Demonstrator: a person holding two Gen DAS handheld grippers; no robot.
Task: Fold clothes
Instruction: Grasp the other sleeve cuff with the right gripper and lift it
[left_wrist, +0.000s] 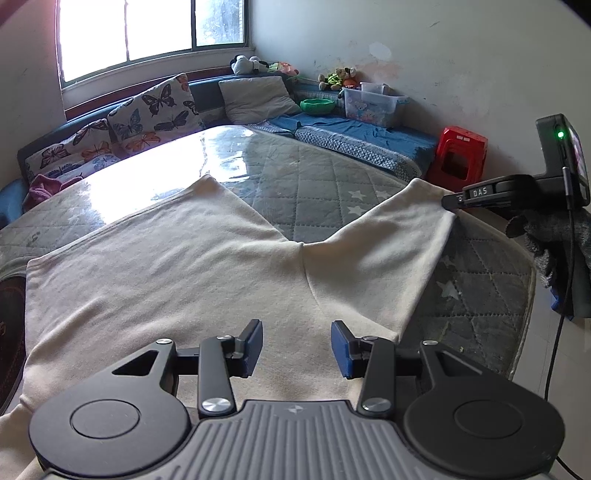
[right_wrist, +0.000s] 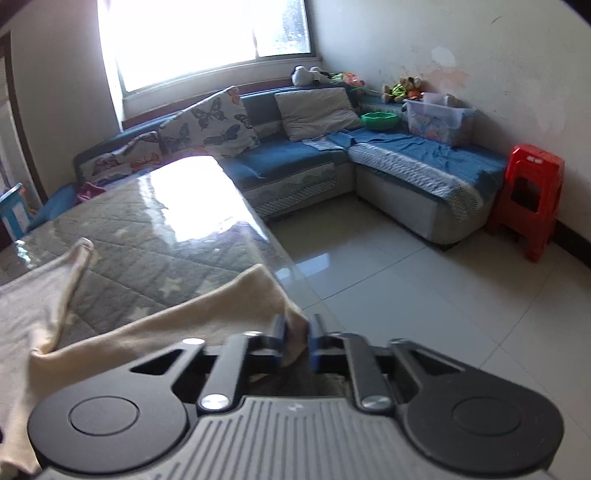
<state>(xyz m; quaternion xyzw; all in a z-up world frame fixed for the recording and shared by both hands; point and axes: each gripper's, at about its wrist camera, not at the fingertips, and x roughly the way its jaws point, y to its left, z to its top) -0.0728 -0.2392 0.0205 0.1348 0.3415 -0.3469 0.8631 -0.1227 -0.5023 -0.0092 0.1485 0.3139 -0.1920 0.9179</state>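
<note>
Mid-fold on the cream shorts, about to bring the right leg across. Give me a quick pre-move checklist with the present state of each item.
1. Right gripper shut on the hem of the cream shorts: ok.
2. Left gripper open, nothing between its pads, above the waist area: ok.
3. Left leg lying flat on the quilted table cover: ok.
4. Right leg smooth: not ok, creases run from the crotch.
5. Fold path across the shorts free of objects: ok.
6. Depth of right grip on the hem: cannot tell.

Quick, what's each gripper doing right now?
Left gripper: open, holding nothing, above the cream cotton shorts.
Right gripper: shut on the hem of the shorts' right leg at the edge of the grey quilted table.
</note>
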